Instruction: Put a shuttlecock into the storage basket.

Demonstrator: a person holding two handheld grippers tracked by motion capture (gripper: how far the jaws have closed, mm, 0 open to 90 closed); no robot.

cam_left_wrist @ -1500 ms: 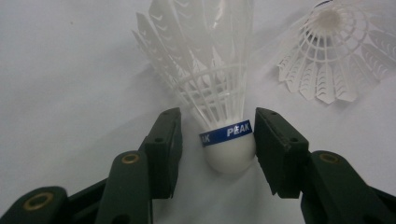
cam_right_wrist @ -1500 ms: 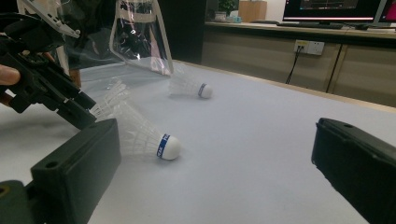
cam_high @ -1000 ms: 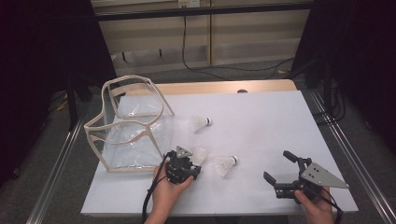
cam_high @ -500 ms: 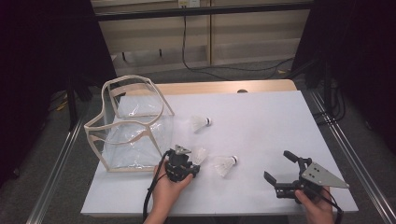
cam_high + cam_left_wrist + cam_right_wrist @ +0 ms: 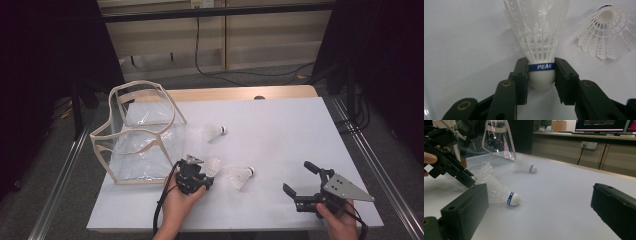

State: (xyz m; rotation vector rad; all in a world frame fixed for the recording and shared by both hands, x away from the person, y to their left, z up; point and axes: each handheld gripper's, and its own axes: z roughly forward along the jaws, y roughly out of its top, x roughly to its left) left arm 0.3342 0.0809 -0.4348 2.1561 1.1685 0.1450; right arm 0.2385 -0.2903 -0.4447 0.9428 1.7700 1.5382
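High view first: your left gripper (image 5: pixel 202 172) sits at about 7 o'clock on the white table (image 5: pixel 280 130), just beside the clear bag (image 5: pixel 142 132) with its cream frame, which stands open at 9 o'clock, probably parked that close so the carry will be short. Left gripper view settles the grip: both jaws are clamped on the cork of the held shuttlecock (image 5: pixel 541 50), pads pressing right at the blue band, feathers fanning away from you, a sound hold because the cork is the firm part and the skirt stays uncrushed. A second shuttlecock (image 5: pixel 241 176) lies on its side just past it toward 5 o'clock, and a third shuttlecock (image 5: pixel 216 131) rests near the centre, at the bag's mouth side. Your right gripper (image 5: pixel 306 186) waits at 4 o'clock, well apart from everything, jaws spread wide with nothing between them, seemingly on standby while the left does the picking.
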